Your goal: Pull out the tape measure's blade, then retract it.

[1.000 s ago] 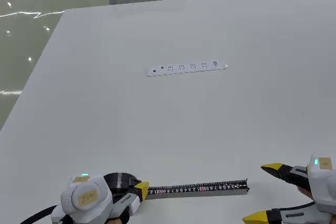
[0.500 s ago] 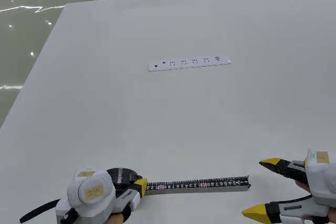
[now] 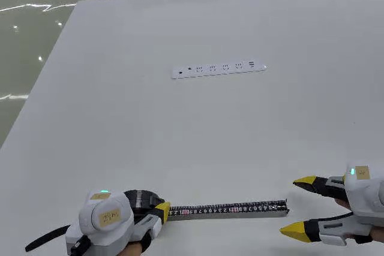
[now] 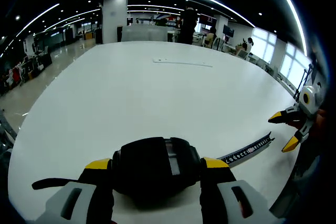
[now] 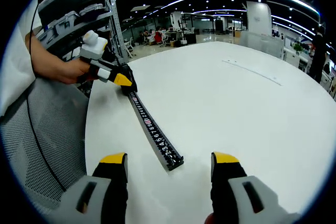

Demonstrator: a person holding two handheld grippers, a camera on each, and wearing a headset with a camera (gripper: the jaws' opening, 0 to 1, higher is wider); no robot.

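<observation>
Green-grey glossy floor (image 3: 24, 34) fills the upper left of the head view, and the white workbench (image 3: 180, 136) meets it along a slanting left edge that runs from the left border up to a corner near the top. At the lower left a black strap (image 3: 43, 240) trails off the tape measure toward the bottom of the frame. The left gripper (image 4: 157, 163) has its 2 yellow-tipped jaws clamped on the black tape measure case (image 3: 139, 201), 1 on each side. In the head view the gripper's white body hides the near half of the case.

From the case the blade (image 3: 228, 210) lies flat on the bench, drawn out toward the right along the bottom of the frame, close to the near edge. Its printed figures are too small to read there. Above it lies a broad bare stretch of bench up to a white power strip (image 3: 219, 69) at upper centre, well apart from everything else.

The blade's end (image 3: 285, 209) stops just left of the right gripper (image 3: 297, 205), whose jaws stand wide apart and hold nothing. The end sits before the gap, touching neither tip. The right border cuts off this gripper's body.
</observation>
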